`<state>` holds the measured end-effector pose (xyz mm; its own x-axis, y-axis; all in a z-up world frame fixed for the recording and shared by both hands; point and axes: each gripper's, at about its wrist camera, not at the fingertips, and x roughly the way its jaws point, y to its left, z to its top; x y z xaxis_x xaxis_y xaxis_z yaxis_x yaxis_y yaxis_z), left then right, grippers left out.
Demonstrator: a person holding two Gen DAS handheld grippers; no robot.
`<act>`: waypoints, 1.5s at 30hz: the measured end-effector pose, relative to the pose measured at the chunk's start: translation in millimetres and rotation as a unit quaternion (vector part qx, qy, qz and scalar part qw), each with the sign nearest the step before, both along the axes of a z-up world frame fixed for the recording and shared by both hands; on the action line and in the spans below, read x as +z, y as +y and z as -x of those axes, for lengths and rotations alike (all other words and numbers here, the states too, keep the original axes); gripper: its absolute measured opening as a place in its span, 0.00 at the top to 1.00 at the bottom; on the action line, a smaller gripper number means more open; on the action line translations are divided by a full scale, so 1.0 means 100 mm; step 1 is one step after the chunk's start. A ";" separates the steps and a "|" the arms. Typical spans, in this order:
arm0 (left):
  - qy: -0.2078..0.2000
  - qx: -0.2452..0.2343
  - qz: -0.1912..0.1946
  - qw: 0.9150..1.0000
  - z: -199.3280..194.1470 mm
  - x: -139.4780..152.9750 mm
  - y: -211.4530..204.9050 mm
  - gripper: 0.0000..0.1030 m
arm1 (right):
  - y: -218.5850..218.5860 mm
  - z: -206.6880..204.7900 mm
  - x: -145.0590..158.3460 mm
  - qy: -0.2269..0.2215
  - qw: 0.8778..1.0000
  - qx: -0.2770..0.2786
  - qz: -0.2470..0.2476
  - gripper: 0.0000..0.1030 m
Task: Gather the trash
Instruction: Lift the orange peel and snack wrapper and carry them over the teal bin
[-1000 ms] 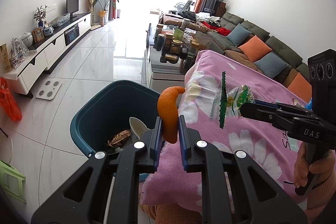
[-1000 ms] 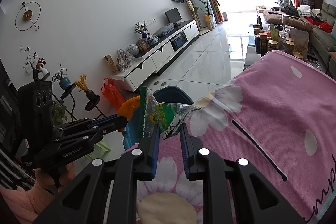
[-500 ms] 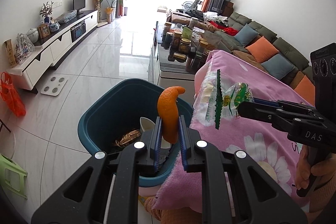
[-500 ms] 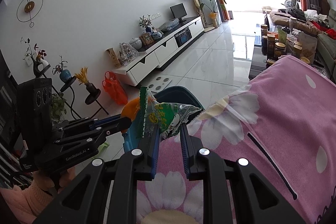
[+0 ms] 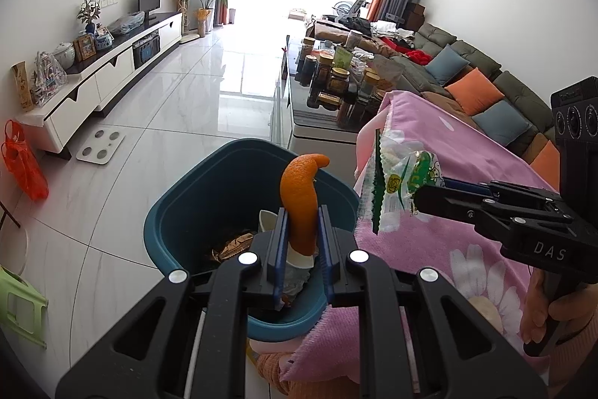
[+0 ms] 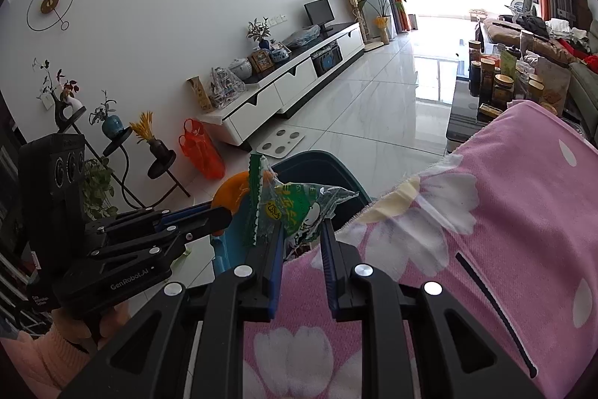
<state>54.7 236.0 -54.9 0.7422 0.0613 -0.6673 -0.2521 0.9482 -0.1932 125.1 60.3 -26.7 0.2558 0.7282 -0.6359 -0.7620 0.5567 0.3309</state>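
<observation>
Grippers first, left to right. Left gripper (image 5: 302,230) jaws nearly closed, clamped on orange peel (image 5: 300,197); peel stands upright out of the jaws, curled tip bending right. Gripper points down at an angle, positioned over the teal trash bin (image 5: 175,208), so the peel hangs above the bin opening. In the right wrist view the left gripper (image 6: 224,216) comes in from the left edge, held by a hand (image 6: 89,324) in a pink sleeve, peel (image 6: 233,191) at its tip over the bin's near rim.

Right gripper (image 6: 301,238) jaws also nearly closed, pinching a clear snack wrapper (image 6: 295,208) with green print and a serrated green edge. Wrapper sticks up and left out of the jaws, crumpled. Gripper tilted downward, over the edge of the pink flowered blanket (image 6: 504,212), just beside the bin (image 6: 321,167). From the left wrist view the right gripper (image 5: 420,199) reaches in from the right, a hand (image 5: 553,309) on its handle, wrapper (image 5: 400,186) hanging past the blanket (image 5: 429,249) edge, near the bin's right rim, not over the opening as far as this view shows.

Bin sits on white tile floor (image 5: 149,137) against the blanket-covered surface. Inside: white paper cup (image 5: 267,221), brown crumpled wrapper (image 5: 233,243), some white crumpled material under the jaws, partly hidden.

Behind the bin, a low table (image 5: 310,122) crowded with jars (image 5: 336,81).
</observation>
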 end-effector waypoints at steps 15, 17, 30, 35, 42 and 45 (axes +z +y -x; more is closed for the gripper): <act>0.009 0.014 0.001 1.000 -0.13 -0.13 0.03 0.85 | 0.18 -0.05 -0.08 0.003 1.000 0.004 0.013 0.82; 0.010 0.015 0.001 1.000 -0.15 -0.13 0.04 0.85 | 0.21 -0.05 -0.08 0.003 1.000 0.004 0.015 0.82; 0.022 0.024 0.003 0.999 -0.22 -0.26 0.16 0.85 | 0.37 -0.06 -0.16 0.008 0.999 0.008 0.032 0.82; 0.026 0.027 0.005 0.999 -0.27 -0.30 0.18 0.85 | 0.44 -0.06 -0.19 0.009 0.999 0.011 0.039 0.82; 0.031 0.031 0.005 0.999 -0.31 -0.37 0.18 0.85 | 0.50 -0.09 -0.20 0.011 0.999 0.014 0.047 0.82; 0.033 0.033 0.005 0.999 -0.32 -0.40 0.19 0.85 | 0.53 -0.08 -0.22 0.011 0.998 0.015 0.053 0.82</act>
